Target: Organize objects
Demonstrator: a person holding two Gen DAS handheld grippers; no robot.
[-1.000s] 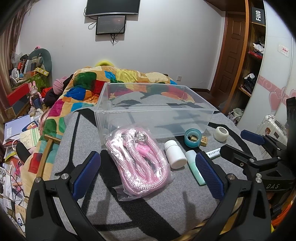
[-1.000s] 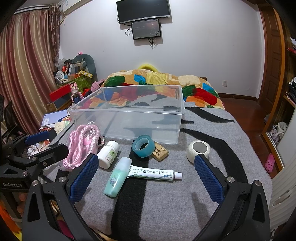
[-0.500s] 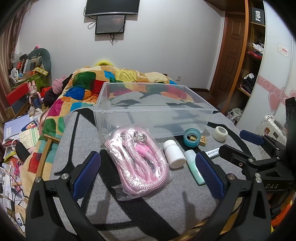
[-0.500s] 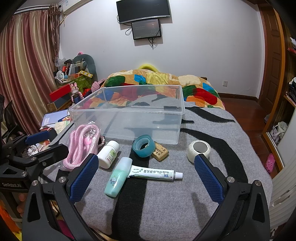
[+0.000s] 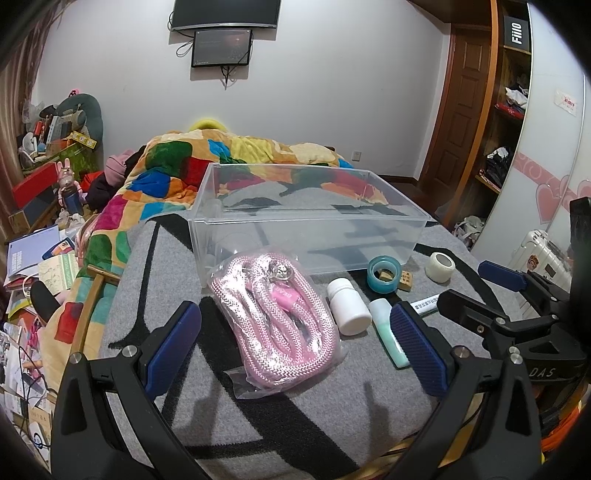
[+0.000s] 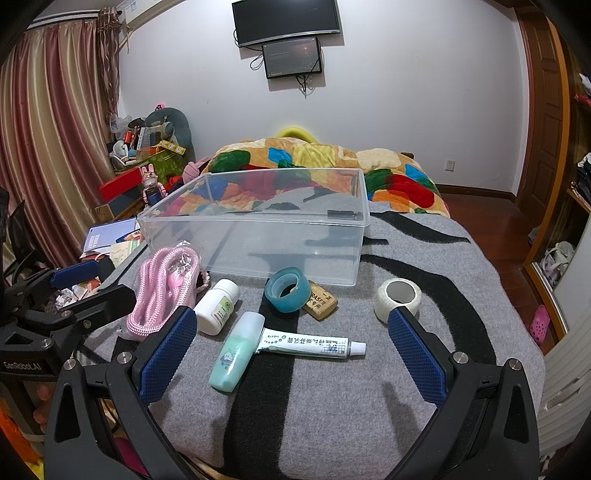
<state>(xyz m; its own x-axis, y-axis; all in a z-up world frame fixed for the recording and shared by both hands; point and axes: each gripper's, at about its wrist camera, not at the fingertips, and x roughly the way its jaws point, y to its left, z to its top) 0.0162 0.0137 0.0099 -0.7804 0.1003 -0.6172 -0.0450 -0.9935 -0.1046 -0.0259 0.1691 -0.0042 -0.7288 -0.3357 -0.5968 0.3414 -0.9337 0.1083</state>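
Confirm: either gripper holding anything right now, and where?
Nothing held. Left gripper and right gripper are both open, above the blanket, touching no item.

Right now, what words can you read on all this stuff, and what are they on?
"ERASER": on the eraser.
"FiiO": black box on the shelf.
"GenRobot.AI": left gripper body.
"DAS": right gripper body.
Toothpaste tube, white bottle, green bottle: print too small to read.

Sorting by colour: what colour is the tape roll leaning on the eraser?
Translucent teal-blue. The tape roll shows best in the right wrist view, leaning against the eraser.
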